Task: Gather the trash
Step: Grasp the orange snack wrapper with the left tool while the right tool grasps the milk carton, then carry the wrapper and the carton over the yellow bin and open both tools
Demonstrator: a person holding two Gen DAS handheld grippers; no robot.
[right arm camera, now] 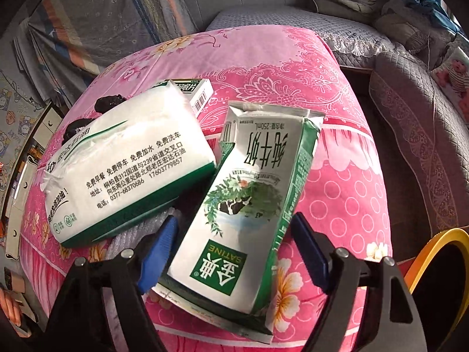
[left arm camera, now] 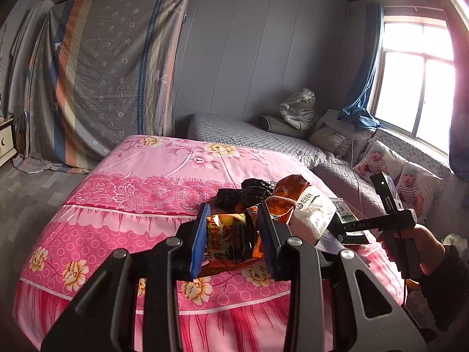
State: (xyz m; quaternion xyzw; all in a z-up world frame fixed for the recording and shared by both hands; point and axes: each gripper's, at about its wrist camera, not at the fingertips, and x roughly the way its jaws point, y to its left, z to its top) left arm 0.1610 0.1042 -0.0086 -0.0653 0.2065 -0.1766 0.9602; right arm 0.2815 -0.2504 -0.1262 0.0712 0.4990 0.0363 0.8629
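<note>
Two tools shared the work: left tool [left arm camera: 234, 231] clamped an orange snack wrapper [left arm camera: 228, 237] clear of the bed [left arm camera: 132, 182] — right tool [right arm camera: 234, 252] straddled the milk carton [right arm camera: 249, 193], pads not yet pressing.

A bedroom in daylight: pale grey panelled walls [left arm camera: 263, 44] rise to a plain ceiling, and a multi-pane window [left arm camera: 416, 73] at the right glares white, flanked by a blue curtain [left arm camera: 363, 82] bunched onto the sill. A striped, flower-printed sheet [left arm camera: 111, 82] hangs over a tall object against the far wall, its hem spilling onto the grey plank-patterned floor [left arm camera: 32, 193]. In the foreground a pink floral bedspread [left arm camera: 140, 187] covers a bed; beyond it lies a grey quilted platform [left arm camera: 249, 132] with pillows [left arm camera: 331, 140], a plastic-wrapped plush toy [left arm camera: 299, 108] and cushions printed with baby photographs [left arm camera: 378, 161]. A white cabinet [left arm camera: 6, 140] stands at the left edge.
</note>
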